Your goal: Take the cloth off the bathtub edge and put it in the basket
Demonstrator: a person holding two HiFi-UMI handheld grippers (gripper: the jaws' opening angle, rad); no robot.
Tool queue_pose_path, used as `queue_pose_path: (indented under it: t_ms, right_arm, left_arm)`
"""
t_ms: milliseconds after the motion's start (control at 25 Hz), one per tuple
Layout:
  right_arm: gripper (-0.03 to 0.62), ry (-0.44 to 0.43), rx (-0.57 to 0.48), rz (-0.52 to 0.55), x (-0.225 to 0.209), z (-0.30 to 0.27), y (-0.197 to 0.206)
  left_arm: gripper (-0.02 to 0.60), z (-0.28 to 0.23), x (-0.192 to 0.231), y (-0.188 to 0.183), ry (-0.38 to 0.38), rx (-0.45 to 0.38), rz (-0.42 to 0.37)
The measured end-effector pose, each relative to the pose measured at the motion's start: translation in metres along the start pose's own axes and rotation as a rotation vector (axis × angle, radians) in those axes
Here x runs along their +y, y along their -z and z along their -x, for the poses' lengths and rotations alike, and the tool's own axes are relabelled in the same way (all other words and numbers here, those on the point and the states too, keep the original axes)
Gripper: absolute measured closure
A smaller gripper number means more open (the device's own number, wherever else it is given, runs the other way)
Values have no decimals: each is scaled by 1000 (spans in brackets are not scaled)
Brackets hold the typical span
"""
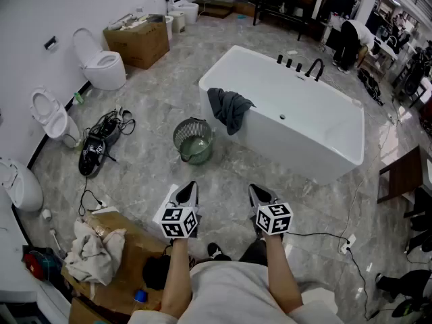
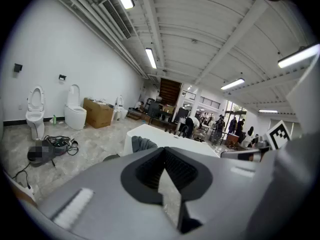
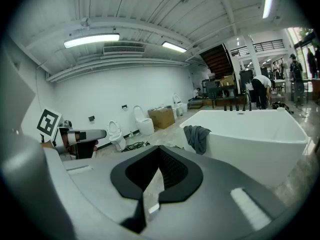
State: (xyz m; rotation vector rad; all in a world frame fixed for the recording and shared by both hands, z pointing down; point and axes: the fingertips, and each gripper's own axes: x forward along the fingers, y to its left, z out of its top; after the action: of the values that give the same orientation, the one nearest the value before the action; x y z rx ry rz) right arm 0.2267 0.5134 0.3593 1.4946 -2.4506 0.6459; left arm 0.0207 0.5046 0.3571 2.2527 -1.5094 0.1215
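L gripper (image 1: 187,189) + R gripper (image 1: 257,192) side by side low in head view. Both jaw pairs pressed together, nothing btwn them. The dark grey cloth (image 1: 229,106) is draped over the near-left corner rim of the white freestanding bathtub (image 1: 304,147), part hanging down the outer wall, well apart from both grippers. The round green basket (image 1: 179,140) sits on the grey marble floor (image 1: 155,181) just beside the tub, near the cloth, not touching it.
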Motion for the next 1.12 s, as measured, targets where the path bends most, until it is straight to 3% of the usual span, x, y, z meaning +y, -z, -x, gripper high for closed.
queue_pose_path:
  t_ms: [240, 440, 600, 840, 1120]
  right_arm:
    - [592, 31, 4, 11, 5, 2, 7]
    - [592, 11, -21, -83, -2, 1, 5]
    - [592, -9, -23, -92, -5, -11, -1]
    - [592, -77, -1, -66, -2, -48, -14]
    - [592, -132, 59, 27, 1, -118, -10]
  left_arm:
    - [523, 9, 4, 3, 13, -15, 17]
    - [523, 13, 13, 9, -1, -13, 45]
    - [525, 15, 28, 3, -22, -38, 80]
    - [525, 9, 54, -2, -96, -46, 105]
    - [525, -23, 86, 3, -110, -4, 72]
